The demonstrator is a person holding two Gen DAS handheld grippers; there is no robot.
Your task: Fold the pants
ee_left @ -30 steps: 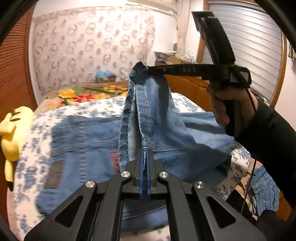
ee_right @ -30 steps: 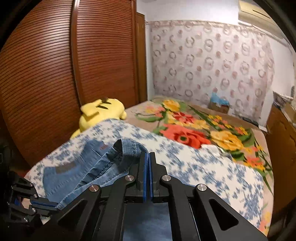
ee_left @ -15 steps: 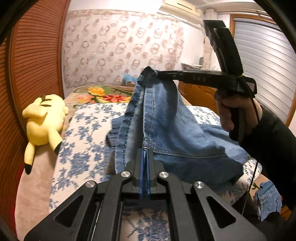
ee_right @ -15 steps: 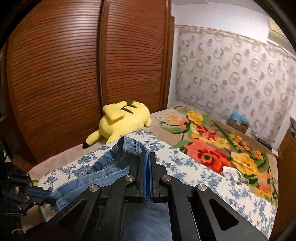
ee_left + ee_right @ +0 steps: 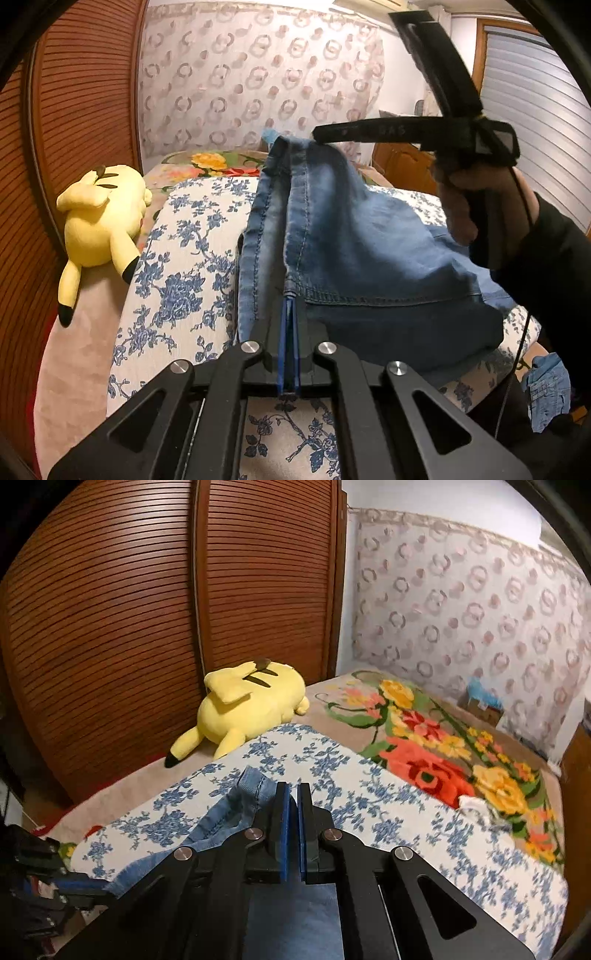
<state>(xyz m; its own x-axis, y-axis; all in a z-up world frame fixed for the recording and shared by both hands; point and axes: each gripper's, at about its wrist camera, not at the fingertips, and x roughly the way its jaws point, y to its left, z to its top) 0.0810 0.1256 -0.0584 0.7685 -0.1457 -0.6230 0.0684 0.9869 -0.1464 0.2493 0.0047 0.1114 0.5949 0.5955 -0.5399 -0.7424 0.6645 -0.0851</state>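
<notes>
Blue denim pants (image 5: 332,236) lie folded over on the floral sheet, one edge stretched taut between my two grippers. My left gripper (image 5: 290,299) is shut on the near hem. My right gripper (image 5: 317,134) shows in the left wrist view at the far end of the fold, held by a hand. In the right wrist view the right gripper (image 5: 293,794) has its blue pads slightly parted, with the denim edge (image 5: 255,782) beside and under the left pad; the left gripper (image 5: 55,882) holds the other end at lower left.
A yellow plush toy (image 5: 99,214) lies at the bed's left side by a wooden slatted wardrobe (image 5: 147,609). A flowered blanket (image 5: 443,746) covers the far bed. More denim clothing (image 5: 546,391) sits low at right.
Both grippers have carried the denim edge leftward across the bed, folding the pants over. The right gripper's pads, pressed together before, now show a small gap.
</notes>
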